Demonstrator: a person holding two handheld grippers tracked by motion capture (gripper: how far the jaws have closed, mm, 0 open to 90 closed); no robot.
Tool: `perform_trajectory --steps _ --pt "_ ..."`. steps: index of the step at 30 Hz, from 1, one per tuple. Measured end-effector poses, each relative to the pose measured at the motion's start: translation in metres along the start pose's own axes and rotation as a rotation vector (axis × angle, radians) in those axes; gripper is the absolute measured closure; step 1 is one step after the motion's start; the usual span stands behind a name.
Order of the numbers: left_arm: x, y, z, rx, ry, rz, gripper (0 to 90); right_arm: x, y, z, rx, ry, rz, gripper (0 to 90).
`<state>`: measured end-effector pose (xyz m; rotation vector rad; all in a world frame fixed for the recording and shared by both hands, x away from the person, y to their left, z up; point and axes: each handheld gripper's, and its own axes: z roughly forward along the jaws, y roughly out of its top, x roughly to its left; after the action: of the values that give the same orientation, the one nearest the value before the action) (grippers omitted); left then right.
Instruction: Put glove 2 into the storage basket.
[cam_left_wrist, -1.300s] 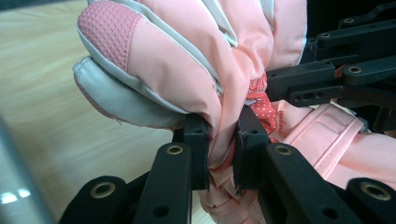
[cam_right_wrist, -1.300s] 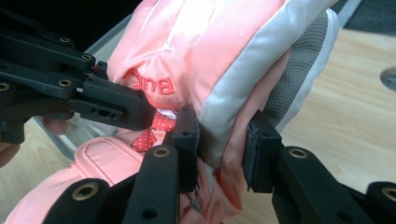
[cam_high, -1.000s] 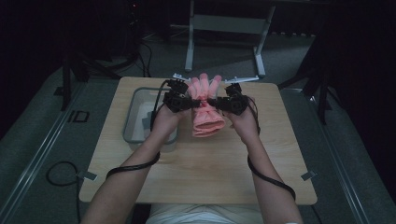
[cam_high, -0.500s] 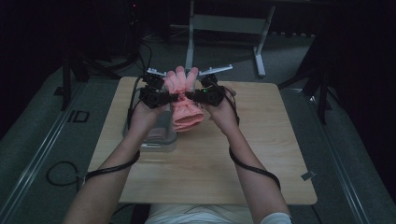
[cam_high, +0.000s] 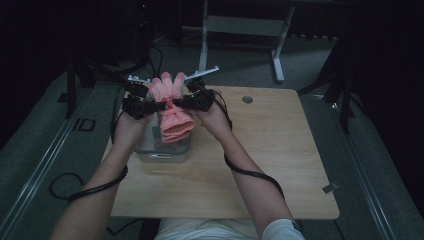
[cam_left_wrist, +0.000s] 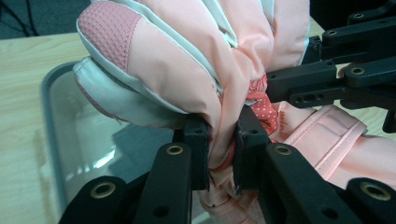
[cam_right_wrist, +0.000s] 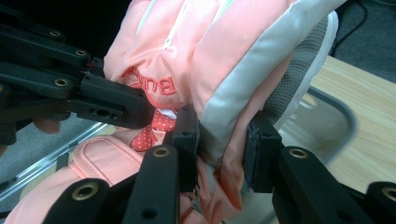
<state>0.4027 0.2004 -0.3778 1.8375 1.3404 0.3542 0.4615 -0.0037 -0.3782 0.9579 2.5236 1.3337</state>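
Pinching puffy, quilted pink glove (cam_high: 172, 107) above clear tray (cam_high: 150, 150).

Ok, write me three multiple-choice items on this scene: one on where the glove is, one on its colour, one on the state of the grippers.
1. Where is the glove?
A. Held up over the clear tray
B. Flat on the floor
C. At the table's right edge

2. What is the glove's main colour?
A. Blue
B. Pink
C. Black

3. How do the left gripper and right gripper stand?
A. Both open, apart from the glove
B. One only shut on it
C. Both shut on the glove

Answers: 1 A, the high view shows it raised between both hands above the tray; 2 B, its fabric is pink with pale trim; 3 C, each gripper view shows cloth pinched between its jaws.
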Motion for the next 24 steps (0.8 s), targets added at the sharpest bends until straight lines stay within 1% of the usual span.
perform_trajectory --steps 4,6,8,9,12,17,21,24 --pt "0.011 -0.007 -0.007 -0.001 0.023 -0.017 78.2 0.007 0.004 0.014 0.010 0.035 -0.013 70.1" --pt "0.016 -0.009 -0.006 -0.002 0.025 -0.026 78.2 0.009 0.006 0.021 0.017 0.040 -0.018 70.1" --pt "0.021 -0.011 -0.003 -0.003 0.022 -0.035 78.2 0.010 0.007 0.027 0.027 0.035 -0.026 70.1" --pt "0.023 -0.012 0.000 -0.006 0.022 -0.036 78.2 0.009 0.007 0.029 0.033 0.031 -0.030 70.2" --pt "0.028 -0.016 0.010 0.005 0.016 -0.055 78.2 0.005 0.006 0.038 0.055 0.024 -0.027 70.2" --pt "0.038 -0.025 0.032 0.057 0.001 -0.080 78.2 -0.002 -0.004 0.055 0.109 0.001 -0.012 70.2" --pt "0.046 -0.035 0.047 0.090 -0.008 -0.101 78.2 -0.008 -0.016 0.071 0.146 0.006 0.011 70.1" --pt "0.051 -0.040 0.056 0.115 -0.008 -0.109 78.1 -0.012 -0.023 0.081 0.162 0.000 0.032 70.2"
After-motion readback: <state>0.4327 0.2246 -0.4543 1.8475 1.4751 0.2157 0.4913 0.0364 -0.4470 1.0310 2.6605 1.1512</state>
